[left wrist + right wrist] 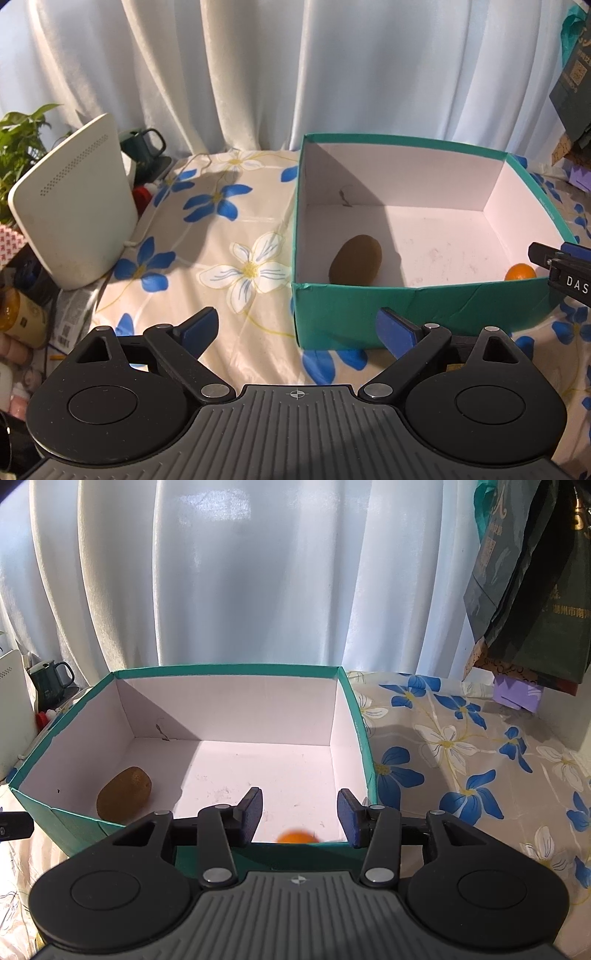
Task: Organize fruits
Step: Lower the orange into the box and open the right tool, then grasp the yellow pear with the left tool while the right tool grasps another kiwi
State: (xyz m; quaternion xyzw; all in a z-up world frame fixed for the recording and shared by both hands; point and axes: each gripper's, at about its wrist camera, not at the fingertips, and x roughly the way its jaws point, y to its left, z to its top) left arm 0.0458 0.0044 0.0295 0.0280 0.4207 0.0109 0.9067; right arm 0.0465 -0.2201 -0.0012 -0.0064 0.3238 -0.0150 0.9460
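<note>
A teal cardboard box with a white inside stands on the flowered tablecloth. It also shows in the right wrist view. A brown kiwi lies in its near left corner, also visible in the right wrist view. A small orange lies by the near wall at the right, and its top shows blurred in the right wrist view. My left gripper is open and empty, in front of the box's left corner. My right gripper is open and empty, over the box's near wall above the orange; its fingers show in the left view.
A white router-like device stands at the left with a dark green mug, a plant and jars around it. White curtains hang behind. Dark bags and a purple box sit at the right.
</note>
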